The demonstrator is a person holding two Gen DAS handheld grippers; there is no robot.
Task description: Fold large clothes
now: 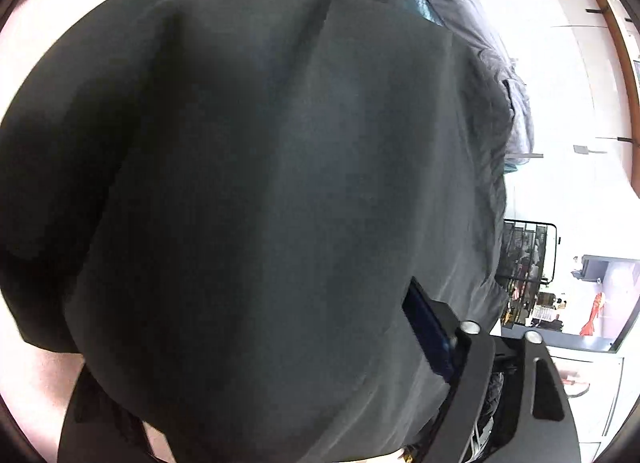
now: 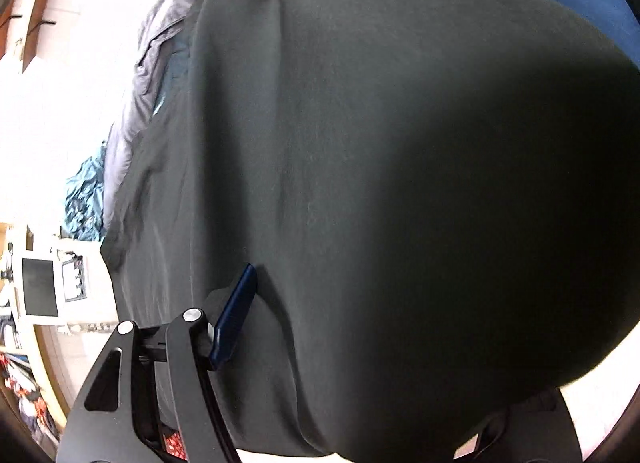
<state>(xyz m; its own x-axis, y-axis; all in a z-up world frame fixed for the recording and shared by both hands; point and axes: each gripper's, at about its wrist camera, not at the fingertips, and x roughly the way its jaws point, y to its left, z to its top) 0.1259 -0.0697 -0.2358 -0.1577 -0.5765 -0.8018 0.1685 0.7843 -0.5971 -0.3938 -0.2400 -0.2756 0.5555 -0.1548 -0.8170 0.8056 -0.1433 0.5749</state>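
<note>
A large dark grey garment (image 1: 260,183) fills the left wrist view and hangs in front of the camera. My left gripper (image 1: 416,303) is shut on its edge; one blue finger pad (image 1: 426,331) shows, the other finger is hidden under the cloth. The same dark grey garment (image 2: 380,183) fills the right wrist view. My right gripper (image 2: 256,275) is shut on it; one blue finger pad (image 2: 236,315) shows against the cloth, the other is hidden behind it.
A grey duvet (image 1: 496,47) and teal bedding (image 2: 84,199) lie behind the garment. A black wire rack (image 1: 524,267) and a white wall are at the right of the left view. A monitor (image 2: 40,287) stands at the left of the right view.
</note>
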